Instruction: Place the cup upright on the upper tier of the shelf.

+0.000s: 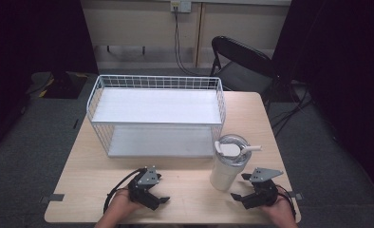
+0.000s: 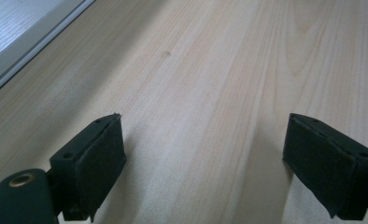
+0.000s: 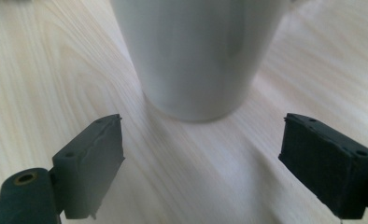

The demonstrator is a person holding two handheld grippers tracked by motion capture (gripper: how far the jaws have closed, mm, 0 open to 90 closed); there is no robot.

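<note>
A white tumbler (image 1: 228,167) with a clear lid and a white straw stands upright on the wooden table (image 1: 185,183), just right of the rack's front corner. My right gripper (image 1: 240,186) rests on the table close to the tumbler's right side, open and pointing at it. In the right gripper view the tumbler's base (image 3: 196,56) stands just beyond the open right gripper (image 3: 201,161), not between the jaws. My left gripper (image 1: 159,196) lies open near the table's front edge, left of the tumbler. In the left gripper view the left gripper (image 2: 203,156) has bare wood between its jaws.
A white two-tier wire rack (image 1: 156,107) with nothing on its shelves stands across the back half of the table; its lower board (image 2: 14,32) edges the left gripper view. A black folding chair (image 1: 244,61) stands behind the table. Dark curtains flank both sides.
</note>
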